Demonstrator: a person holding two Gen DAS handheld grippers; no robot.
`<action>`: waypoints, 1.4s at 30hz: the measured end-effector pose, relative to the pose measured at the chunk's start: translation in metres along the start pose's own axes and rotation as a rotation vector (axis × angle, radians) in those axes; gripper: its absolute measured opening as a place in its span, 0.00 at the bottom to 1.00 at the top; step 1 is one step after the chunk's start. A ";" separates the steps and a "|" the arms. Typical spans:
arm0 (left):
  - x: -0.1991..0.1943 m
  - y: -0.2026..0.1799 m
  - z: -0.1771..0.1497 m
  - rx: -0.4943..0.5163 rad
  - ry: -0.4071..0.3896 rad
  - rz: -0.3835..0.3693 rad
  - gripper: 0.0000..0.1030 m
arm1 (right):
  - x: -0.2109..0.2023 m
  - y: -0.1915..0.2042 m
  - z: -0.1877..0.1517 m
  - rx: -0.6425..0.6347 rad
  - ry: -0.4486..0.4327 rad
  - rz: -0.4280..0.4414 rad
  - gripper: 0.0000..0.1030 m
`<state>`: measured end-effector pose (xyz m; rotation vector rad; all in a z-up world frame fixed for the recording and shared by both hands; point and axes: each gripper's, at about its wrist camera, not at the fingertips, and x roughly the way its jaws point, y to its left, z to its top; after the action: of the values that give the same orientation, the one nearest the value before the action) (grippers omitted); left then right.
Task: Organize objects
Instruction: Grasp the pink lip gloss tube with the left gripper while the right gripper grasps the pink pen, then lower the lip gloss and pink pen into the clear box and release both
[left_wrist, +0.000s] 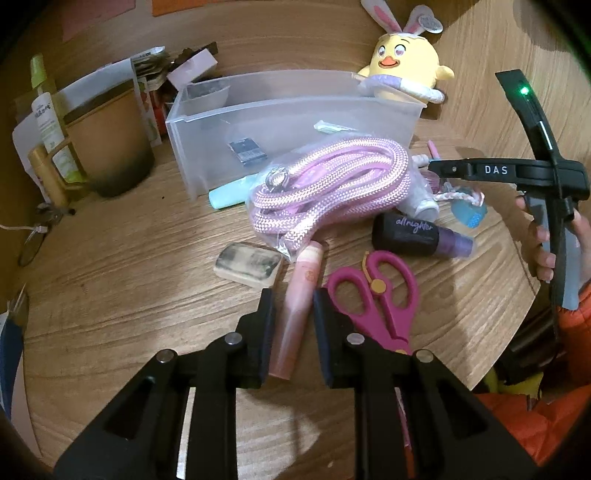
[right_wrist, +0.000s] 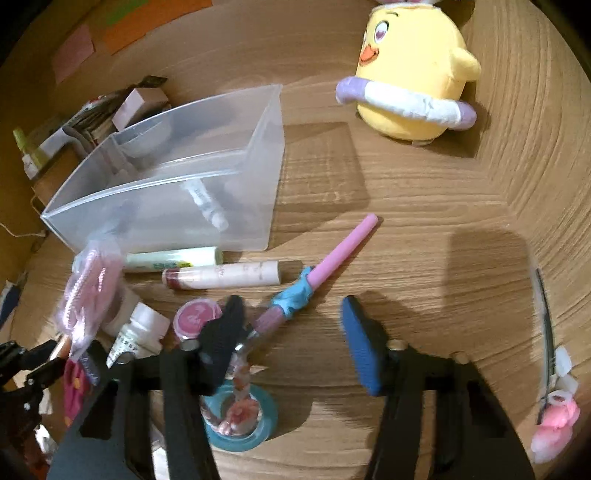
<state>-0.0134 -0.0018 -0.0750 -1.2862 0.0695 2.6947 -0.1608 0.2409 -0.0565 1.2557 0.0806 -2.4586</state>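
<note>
Tube (left_wrist: 297, 306) lies clamped between left tool (left_wrist: 293, 314) pads.

A wood-grain counter (left_wrist: 129, 295) fills the scene under warm light; pink and orange paper sheets (right_wrist: 122, 26) lie far left.

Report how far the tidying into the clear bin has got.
Barely started. Done: the clear bin holds only a few small items, among them a dark packet. In hand: the left gripper is shut on the pink tube; the right gripper is open, holding nothing. Left on the table: bagged pink rope, magenta scissors, dark purple bottle, eraser, pink pen, other tubes.
</note>
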 end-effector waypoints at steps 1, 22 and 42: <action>-0.001 0.001 -0.001 -0.003 -0.001 0.000 0.19 | -0.001 0.000 -0.001 0.004 0.000 0.003 0.34; -0.044 0.028 0.013 -0.091 -0.120 0.018 0.14 | -0.036 -0.010 0.000 0.036 -0.126 0.013 0.14; -0.071 0.049 0.096 -0.117 -0.265 0.054 0.14 | -0.077 0.039 0.043 -0.101 -0.277 0.100 0.14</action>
<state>-0.0510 -0.0478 0.0390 -0.9547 -0.0864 2.9274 -0.1391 0.2185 0.0349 0.8477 0.0652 -2.4812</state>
